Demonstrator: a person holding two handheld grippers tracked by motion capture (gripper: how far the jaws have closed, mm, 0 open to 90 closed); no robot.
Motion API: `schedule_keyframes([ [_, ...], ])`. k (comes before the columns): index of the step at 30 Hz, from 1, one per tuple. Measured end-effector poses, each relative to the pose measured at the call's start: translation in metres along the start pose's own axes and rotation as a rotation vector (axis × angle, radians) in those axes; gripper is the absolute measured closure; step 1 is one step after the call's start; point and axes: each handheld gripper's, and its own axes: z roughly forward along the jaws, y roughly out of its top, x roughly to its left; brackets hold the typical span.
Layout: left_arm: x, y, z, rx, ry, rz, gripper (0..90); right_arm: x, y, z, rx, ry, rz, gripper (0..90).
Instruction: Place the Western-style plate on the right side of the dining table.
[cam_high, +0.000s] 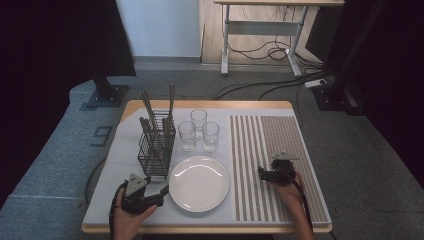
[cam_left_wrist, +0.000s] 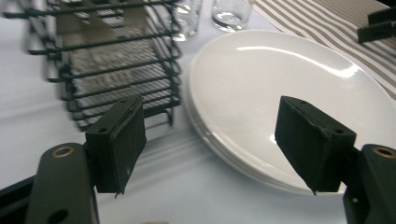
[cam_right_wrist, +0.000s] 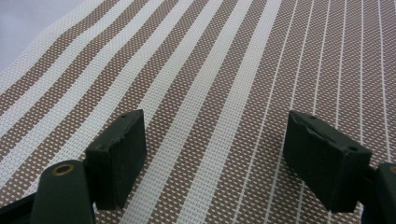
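A white plate (cam_high: 199, 183) lies at the front middle of the table, and its rim (cam_left_wrist: 280, 84) fills much of the left gripper view. My left gripper (cam_high: 162, 195) rests at the plate's left edge; it (cam_left_wrist: 210, 144) is open, one jaw over the rim, the other near the wire basket's foot, nothing between them. My right gripper (cam_high: 264, 174) hovers low over the brown-and-white striped placemat (cam_high: 280, 150). That gripper (cam_right_wrist: 215, 158) stands open and empty above the mat's weave (cam_right_wrist: 224, 70).
A black wire basket (cam_high: 156, 142) holding several upright cutlery pieces stands left of the plate, close to my left gripper (cam_left_wrist: 112, 60). Three empty glasses (cam_high: 199, 131) cluster behind the plate. A white cloth (cam_high: 115, 170) covers the table's left part.
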Motion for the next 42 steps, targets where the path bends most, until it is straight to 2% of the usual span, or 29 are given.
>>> schedule_keyframes([
  [6,-0.013,-0.001,0.012,0.030,-0.028,0.035,24.7,0.000,0.000,0.000,0.000,0.000,0.000,21.3],
  [8,-0.015,-0.002,0.014,0.032,-0.032,0.035,24.7,0.000,0.000,0.000,0.000,-0.002,0.002,21.7],
  [12,-0.020,-0.002,0.018,0.037,-0.075,0.023,24.7,0.000,0.000,0.000,0.000,-0.003,0.002,21.8],
  [13,-0.022,-0.002,0.021,0.041,-0.083,0.030,24.7,0.000,0.000,0.000,0.000,-0.003,0.002,21.8],
  [24,-0.031,-0.008,0.035,0.069,-0.082,0.051,24.7,0.000,0.000,0.000,0.000,-0.003,0.002,21.8],
  [27,-0.031,-0.009,0.039,0.074,-0.071,0.044,24.6,0.000,0.000,0.000,0.000,0.000,0.004,21.8],
  [34,-0.028,-0.010,0.039,0.071,-0.052,0.041,24.3,0.000,0.000,0.000,0.000,-0.001,0.003,21.8],
  [38,-0.027,-0.011,0.040,0.074,-0.057,0.038,24.1,0.000,0.000,0.000,0.000,-0.001,0.003,21.7],
  [42,-0.029,-0.012,0.041,0.068,-0.046,0.052,24.3,0.000,0.000,0.000,0.000,0.001,0.005,21.7],
])
